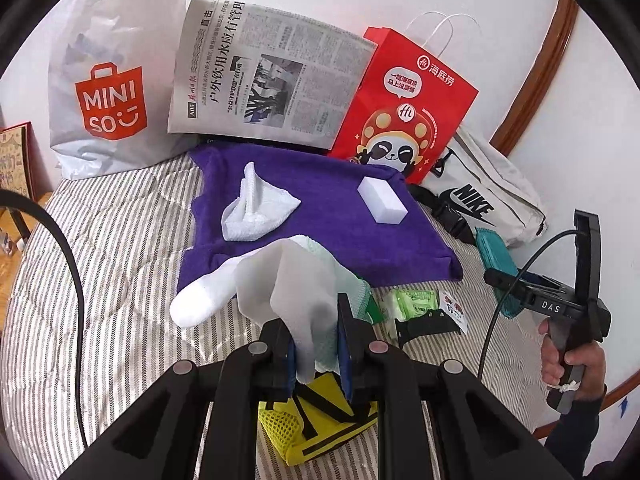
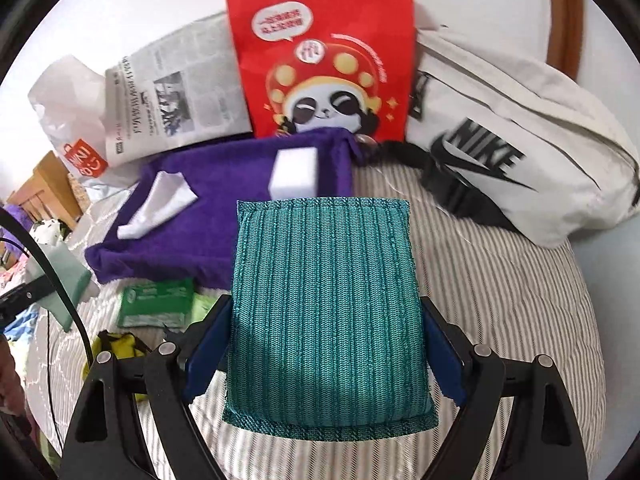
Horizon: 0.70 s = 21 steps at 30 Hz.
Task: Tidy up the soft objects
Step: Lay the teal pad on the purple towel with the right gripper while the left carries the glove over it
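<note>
We hold our left gripper (image 1: 316,344) angled downward, its fingers (image 1: 345,344) nearly together and pinching a white cloth (image 1: 288,280). Our right gripper (image 2: 326,356) also tilts down, fingers (image 2: 204,360) spread wide and pressing the sides of a teal pad (image 2: 326,300). In the left wrist view, our right hand (image 1: 568,364) wraps its handle.

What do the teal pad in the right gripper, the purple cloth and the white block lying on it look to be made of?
Teal pad: knitted synthetic yarn over soft filling, judging by ribbed stitch rows and a puffy shape; probably a scrubbing sponge. Purple cloth: terry or microfibre towel, matte with a fuzzy nap. White block: likely melamine foam, matte with crisp edges and no visible pores.
</note>
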Each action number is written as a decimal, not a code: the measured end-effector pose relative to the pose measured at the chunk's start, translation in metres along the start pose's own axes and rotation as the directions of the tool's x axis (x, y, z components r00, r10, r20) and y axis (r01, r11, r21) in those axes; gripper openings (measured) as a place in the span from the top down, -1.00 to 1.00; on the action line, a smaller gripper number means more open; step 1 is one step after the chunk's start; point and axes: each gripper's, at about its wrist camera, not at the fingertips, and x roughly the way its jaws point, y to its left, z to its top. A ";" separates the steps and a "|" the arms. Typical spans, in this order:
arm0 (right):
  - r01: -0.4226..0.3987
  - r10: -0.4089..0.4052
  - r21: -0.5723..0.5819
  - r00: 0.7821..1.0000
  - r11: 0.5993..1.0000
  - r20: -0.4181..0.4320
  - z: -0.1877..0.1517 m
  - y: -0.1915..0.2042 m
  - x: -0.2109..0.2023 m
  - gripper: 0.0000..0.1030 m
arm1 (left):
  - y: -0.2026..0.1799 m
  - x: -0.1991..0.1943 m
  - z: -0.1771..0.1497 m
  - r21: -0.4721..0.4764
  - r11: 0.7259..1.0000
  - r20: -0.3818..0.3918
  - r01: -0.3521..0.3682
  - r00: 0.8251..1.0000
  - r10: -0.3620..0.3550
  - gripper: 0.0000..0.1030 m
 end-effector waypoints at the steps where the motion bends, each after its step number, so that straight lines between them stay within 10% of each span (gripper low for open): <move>1: -0.004 0.004 -0.006 1.000 1.000 0.002 0.003 0.004 0.001 -0.69 | 0.001 0.001 0.001 -0.004 1.000 0.001 -0.001 1.000 0.001 0.69; 21: -0.004 0.004 -0.005 1.000 1.000 0.007 0.060 0.025 0.042 -0.69 | 0.013 0.028 0.042 0.010 1.000 0.011 0.009 1.000 -0.009 0.69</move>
